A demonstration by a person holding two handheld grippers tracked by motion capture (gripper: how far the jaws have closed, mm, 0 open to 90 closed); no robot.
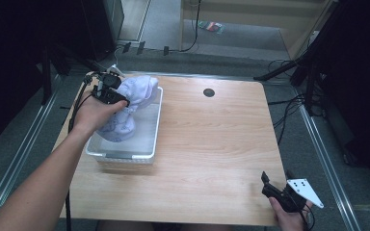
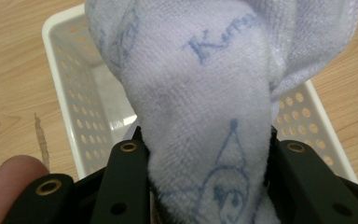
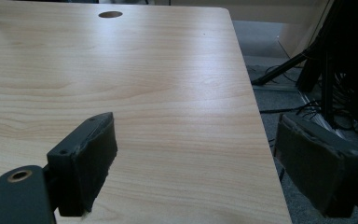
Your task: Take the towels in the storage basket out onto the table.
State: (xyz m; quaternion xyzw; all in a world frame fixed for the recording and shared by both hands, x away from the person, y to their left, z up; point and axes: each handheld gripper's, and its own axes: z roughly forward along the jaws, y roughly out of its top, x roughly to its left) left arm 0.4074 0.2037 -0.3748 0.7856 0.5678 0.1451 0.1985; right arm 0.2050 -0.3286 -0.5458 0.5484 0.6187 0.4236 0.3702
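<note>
Towel (image 2: 200, 107) in left gripper (image 2: 207, 154) over white basket (image 1: 155, 139).

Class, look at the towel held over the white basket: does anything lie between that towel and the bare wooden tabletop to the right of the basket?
Only the basket's own wall. The left gripper has its jaws shut on the towel, which hangs inside the white basket; the wooden tabletop beyond that wall looks bare.

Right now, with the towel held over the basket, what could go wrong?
The towel hangs bunched from the left gripper, so it may slip out if the grip is shallow. Its lower folds lie in the white basket; lifting could drag or tip it. The right gripper waits open at the table edge, too far away to steady it.
</note>
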